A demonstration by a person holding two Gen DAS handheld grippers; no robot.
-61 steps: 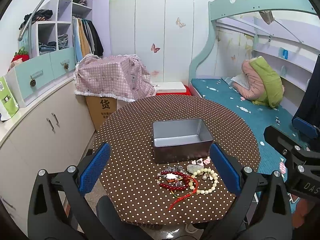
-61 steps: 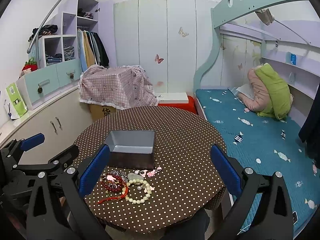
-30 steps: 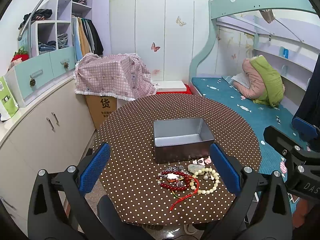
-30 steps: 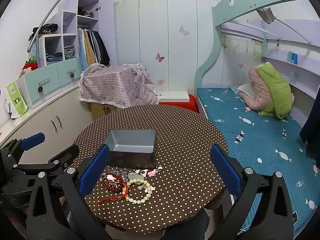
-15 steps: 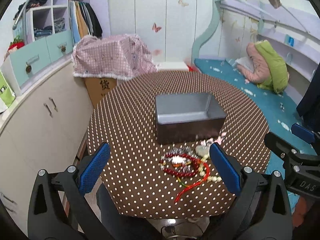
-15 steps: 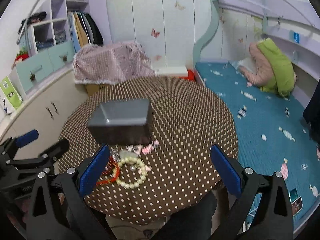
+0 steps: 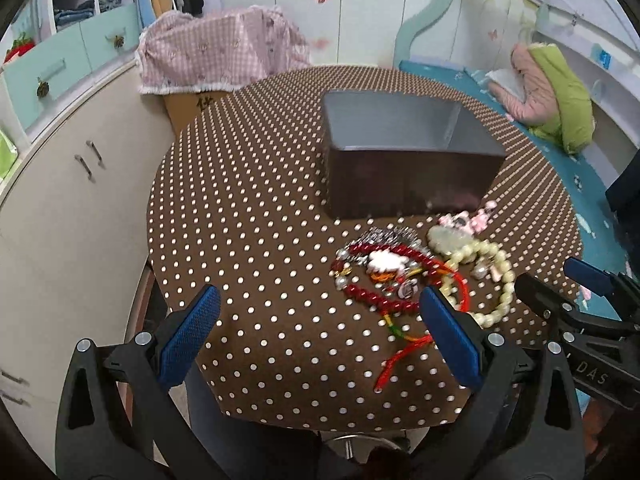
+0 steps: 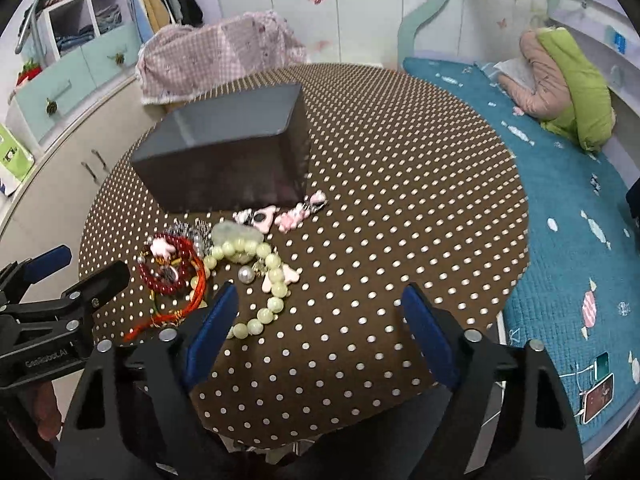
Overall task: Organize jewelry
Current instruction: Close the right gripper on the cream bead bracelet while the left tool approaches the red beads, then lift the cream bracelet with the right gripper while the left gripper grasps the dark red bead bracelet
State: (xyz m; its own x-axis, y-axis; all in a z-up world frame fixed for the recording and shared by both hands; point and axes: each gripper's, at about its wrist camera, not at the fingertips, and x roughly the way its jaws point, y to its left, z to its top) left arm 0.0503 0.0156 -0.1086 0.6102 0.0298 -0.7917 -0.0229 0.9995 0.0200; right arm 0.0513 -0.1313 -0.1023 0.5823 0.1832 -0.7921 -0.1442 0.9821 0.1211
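A heap of jewelry lies on the round dotted table (image 7: 248, 216) in front of an empty grey metal box (image 7: 404, 152). The heap holds a red bead bracelet (image 7: 384, 276), a pale green bead bracelet (image 7: 500, 280), a red cord (image 7: 404, 352) and pink charms (image 8: 296, 212). My left gripper (image 7: 318, 334) is open and empty above the table's near edge, just left of the heap. My right gripper (image 8: 320, 330) is open and empty, just right of the pale green bead bracelet (image 8: 264, 280). The box (image 8: 228, 152) also shows in the right wrist view.
White cabinets (image 7: 72, 168) stand left of the table. A checked cloth covers a carton (image 7: 216, 52) behind it. A bed with a teal cover (image 8: 568, 208) lies to the right, with a phone (image 8: 598, 396) on it.
Both grippers have moved forward and tilted down toward the jewelry heap, which now looks much closer. Both stay open and empty. The jewelry and box have not moved.
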